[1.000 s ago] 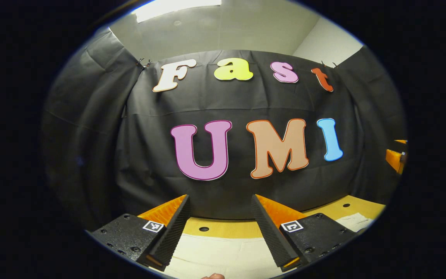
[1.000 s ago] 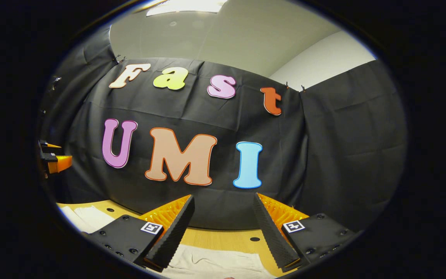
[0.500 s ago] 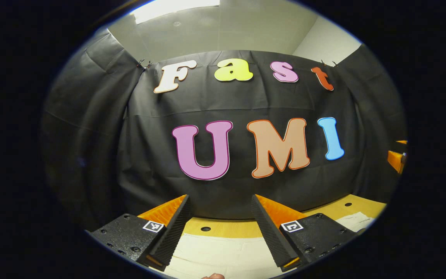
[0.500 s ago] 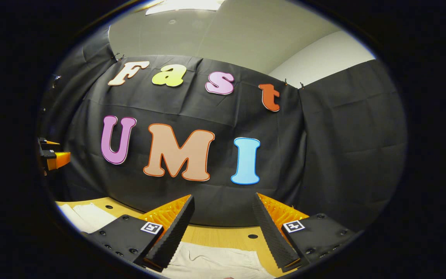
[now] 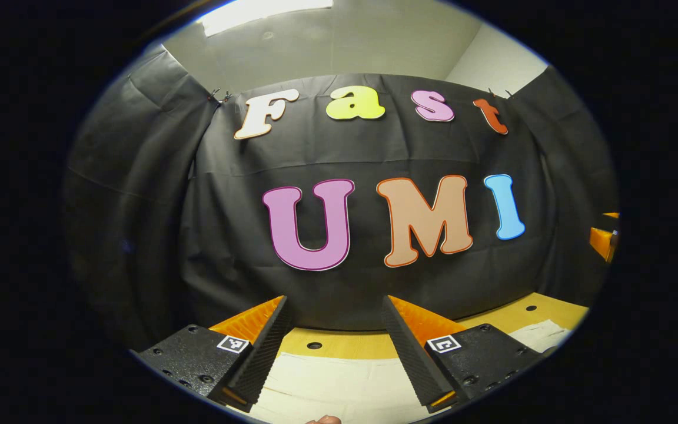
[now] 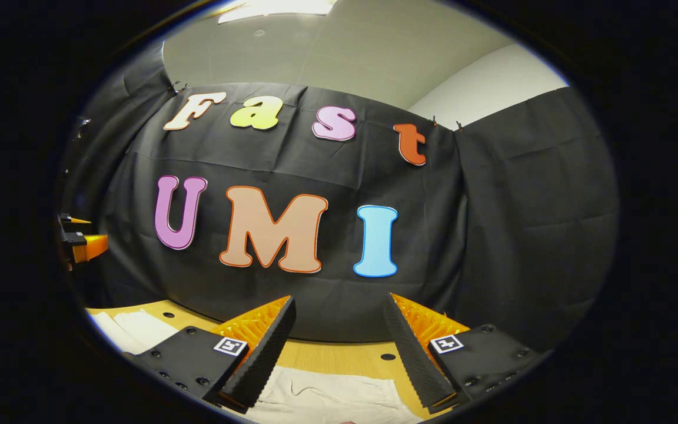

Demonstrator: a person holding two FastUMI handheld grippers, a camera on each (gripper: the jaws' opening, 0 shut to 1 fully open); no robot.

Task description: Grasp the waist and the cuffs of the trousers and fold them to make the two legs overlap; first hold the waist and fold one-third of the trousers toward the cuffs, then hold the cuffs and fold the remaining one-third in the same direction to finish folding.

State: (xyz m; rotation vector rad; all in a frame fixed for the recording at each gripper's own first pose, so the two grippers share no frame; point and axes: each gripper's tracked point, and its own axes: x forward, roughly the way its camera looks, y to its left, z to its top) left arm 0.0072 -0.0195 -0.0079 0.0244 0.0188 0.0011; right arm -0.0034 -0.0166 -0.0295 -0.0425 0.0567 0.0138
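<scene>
Trousers [image 5: 339, 383] flat on surface [image 5: 351, 347], pale cloth below both grippers. Left gripper [image 5: 334, 347] and right gripper [image 6: 339, 347] above cloth, fingers spread, nothing pinched. Judged: no fold begun; next, descend, pinch waist and cuffs.

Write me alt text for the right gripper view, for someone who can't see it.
The right gripper is open, its two fingers spread above pale cream fabric trousers lying on a yellow wooden table with round holes. Behind hangs the booth's black cloth wall, and the left gripper shows at the far left edge.
</scene>
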